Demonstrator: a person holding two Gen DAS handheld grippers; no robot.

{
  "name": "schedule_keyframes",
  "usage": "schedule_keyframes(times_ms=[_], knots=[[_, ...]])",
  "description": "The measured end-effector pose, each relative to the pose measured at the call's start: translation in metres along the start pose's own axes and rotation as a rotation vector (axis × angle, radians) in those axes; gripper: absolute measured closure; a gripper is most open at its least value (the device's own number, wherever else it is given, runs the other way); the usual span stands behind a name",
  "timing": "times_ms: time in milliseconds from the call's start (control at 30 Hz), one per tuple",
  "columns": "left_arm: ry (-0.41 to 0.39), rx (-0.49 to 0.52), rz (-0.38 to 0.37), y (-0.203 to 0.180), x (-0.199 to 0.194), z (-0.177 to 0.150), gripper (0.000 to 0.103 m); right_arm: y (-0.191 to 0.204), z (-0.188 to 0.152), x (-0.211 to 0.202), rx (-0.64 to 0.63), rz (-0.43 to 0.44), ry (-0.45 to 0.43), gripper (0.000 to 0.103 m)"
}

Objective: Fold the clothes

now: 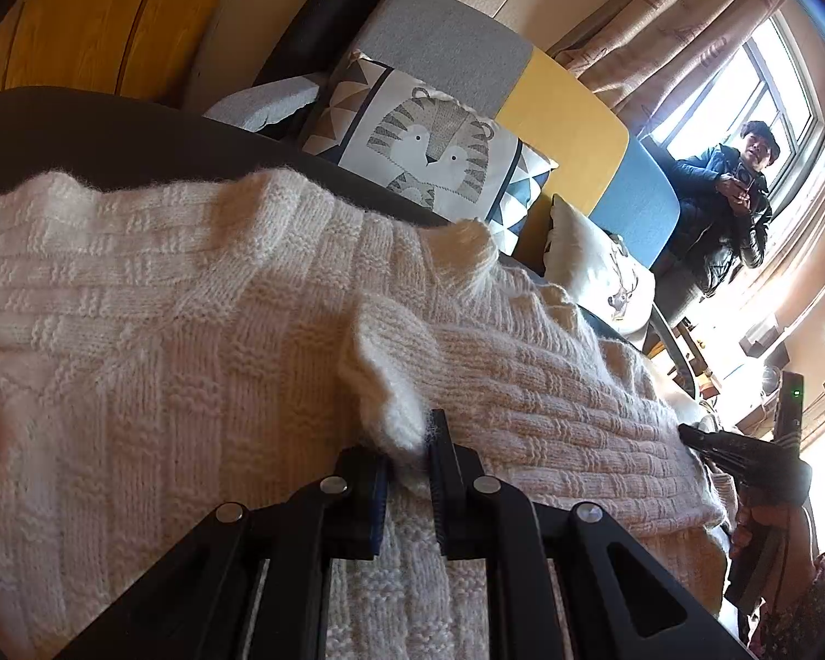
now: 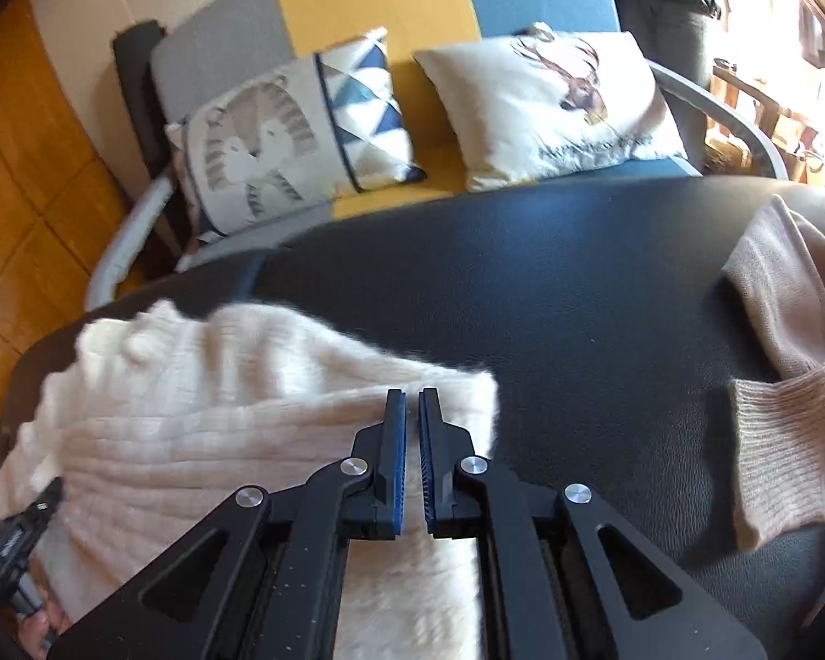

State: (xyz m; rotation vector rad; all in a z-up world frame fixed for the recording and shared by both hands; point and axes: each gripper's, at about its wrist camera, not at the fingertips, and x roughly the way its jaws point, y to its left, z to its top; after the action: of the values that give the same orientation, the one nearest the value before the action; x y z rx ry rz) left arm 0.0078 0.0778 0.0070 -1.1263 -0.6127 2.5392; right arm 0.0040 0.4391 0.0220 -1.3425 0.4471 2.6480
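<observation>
My left gripper point(image 1: 410, 456) pinches a fold of the soft, floppy cream knitted sweater point(image 1: 192, 330); my right gripper point(image 2: 412, 412) is closed, empty; I'd grip edges, since it sags

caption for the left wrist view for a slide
Left gripper pinching a fold of cream knit sweater on a dark table.

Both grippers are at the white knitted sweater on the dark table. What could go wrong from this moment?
1. The left gripper pinches only a small tuft of the sweater; the fluffy knit may slip out or stretch.
2. The right gripper is shut above the sweater's edge with no fabric visibly between its pads, so a lift may raise one side only.
</observation>
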Motion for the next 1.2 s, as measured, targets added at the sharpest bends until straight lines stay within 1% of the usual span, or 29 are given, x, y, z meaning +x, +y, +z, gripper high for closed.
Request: schedule_keyframes(times_ms=[133, 200, 300, 400, 500, 600, 700, 767, 800, 867, 933, 1000, 1100, 1200], knots=[[-0.001, -0.006, -0.008, 0.001, 0.000, 0.000, 0.089, -0.008, -0.001, -0.003, 0.018, 0.011, -0.032, 0.098], [-0.001, -0.010, -0.013, 0.003, 0.000, 0.001, 0.089, -0.011, -0.007, -0.017, 0.044, 0.038, -0.065, 0.098], [0.000, -0.013, -0.018, 0.004, 0.000, 0.001, 0.089, -0.006, -0.024, -0.043, 0.014, 0.066, -0.097, 0.098], [0.001, -0.016, -0.022, 0.005, -0.001, 0.001, 0.089, -0.002, -0.050, -0.067, -0.005, 0.116, -0.089, 0.098], [0.002, -0.021, -0.026, 0.005, -0.001, 0.002, 0.089, 0.000, -0.079, -0.083, 0.031, 0.144, -0.074, 0.098], [0.003, -0.024, -0.027, 0.005, 0.000, 0.002, 0.089, 0.002, -0.098, -0.084, 0.055, 0.142, -0.040, 0.098], [0.003, -0.024, -0.027, 0.006, 0.000, 0.003, 0.089, 0.006, -0.106, -0.075, 0.047, 0.155, -0.013, 0.098], [0.004, -0.026, -0.029, 0.006, 0.000, 0.004, 0.089, 0.009, -0.108, -0.068, 0.023, 0.130, -0.004, 0.098], [0.005, -0.029, -0.032, 0.007, 0.000, 0.004, 0.089, 0.009, -0.109, -0.065, 0.009, 0.106, -0.006, 0.098], [0.006, -0.035, -0.038, 0.008, 0.000, 0.004, 0.089, 0.008, -0.110, -0.065, -0.009, 0.038, -0.010, 0.102], [0.006, -0.035, -0.039, 0.008, 0.001, 0.005, 0.089, 0.006, -0.111, -0.066, -0.033, -0.008, -0.009, 0.102], [0.006, -0.034, -0.039, 0.008, 0.001, 0.005, 0.089, 0.004, -0.112, -0.067, -0.045, -0.021, -0.013, 0.102], [0.006, -0.035, -0.041, 0.007, 0.001, 0.004, 0.089, -0.001, -0.113, -0.072, 0.013, 0.045, -0.026, 0.099], [0.005, -0.036, -0.042, 0.008, 0.001, 0.004, 0.089, -0.005, -0.112, -0.077, 0.071, 0.114, -0.037, 0.098]])
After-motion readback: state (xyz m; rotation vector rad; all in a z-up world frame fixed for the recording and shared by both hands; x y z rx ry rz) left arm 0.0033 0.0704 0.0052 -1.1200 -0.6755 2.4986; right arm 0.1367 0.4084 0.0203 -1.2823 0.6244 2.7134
